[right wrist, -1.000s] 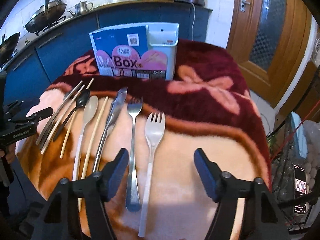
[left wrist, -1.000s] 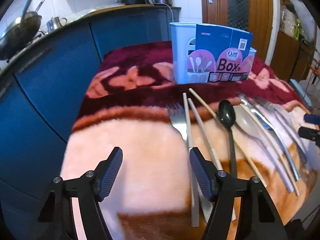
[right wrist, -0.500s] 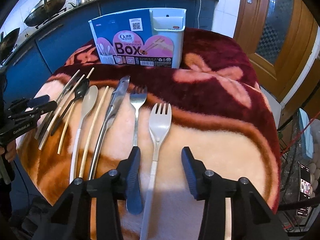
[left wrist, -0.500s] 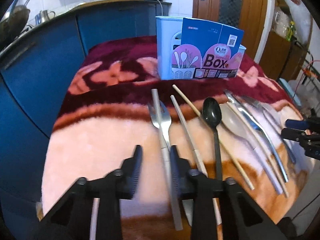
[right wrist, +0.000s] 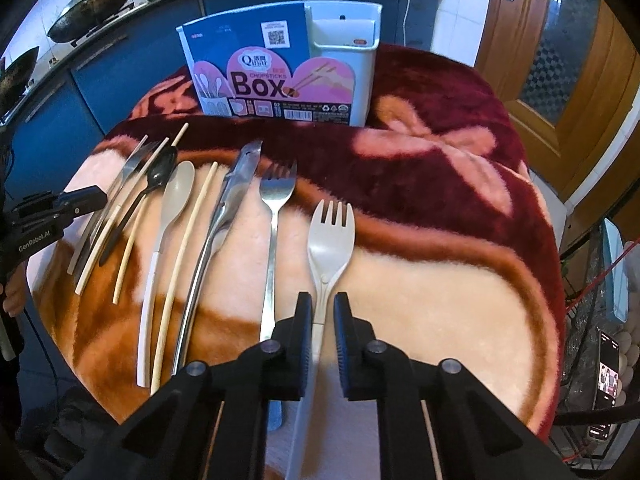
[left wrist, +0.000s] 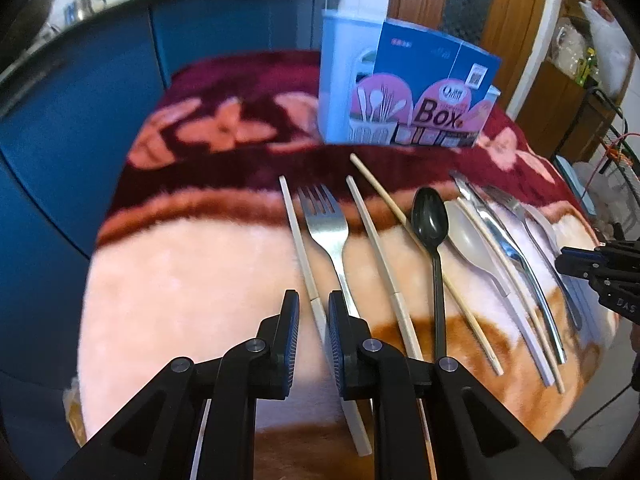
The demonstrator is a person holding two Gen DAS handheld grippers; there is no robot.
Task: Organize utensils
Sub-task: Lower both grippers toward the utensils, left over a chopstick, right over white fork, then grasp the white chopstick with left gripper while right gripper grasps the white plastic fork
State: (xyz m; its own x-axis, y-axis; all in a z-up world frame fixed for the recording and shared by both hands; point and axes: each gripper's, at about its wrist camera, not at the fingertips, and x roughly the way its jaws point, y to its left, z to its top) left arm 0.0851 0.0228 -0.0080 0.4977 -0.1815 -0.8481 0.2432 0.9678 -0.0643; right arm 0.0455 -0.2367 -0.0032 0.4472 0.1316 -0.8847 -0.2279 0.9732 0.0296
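Note:
Several utensils lie in a row on a plush blanket (right wrist: 440,300) in front of a pale blue utensil box (right wrist: 280,68) with a "Box" card. My left gripper (left wrist: 314,308) points down with its jaws closing narrowly around the near part of a pale chopstick (left wrist: 298,232); slim gaps still show beside it. A metal fork (left wrist: 326,220) lies just right of it. My right gripper (right wrist: 323,310) has its jaws closing around the handle of a pale plastic fork (right wrist: 330,232), which lies flat, with a gap showing beside the handle.
More chopsticks, a black spoon (left wrist: 430,216), a beige spoon (right wrist: 178,196), metal tongs (right wrist: 236,188) and a metal fork (right wrist: 276,196) lie between the two grippers. Blue cabinets (left wrist: 80,120) stand behind, a wire rack with a phone (right wrist: 608,376) at right.
Both grippers have tipped downward and their jaws have narrowed from wide open, the left around the pale chopstick, the right around the plastic fork's handle. The utensils have not shifted.

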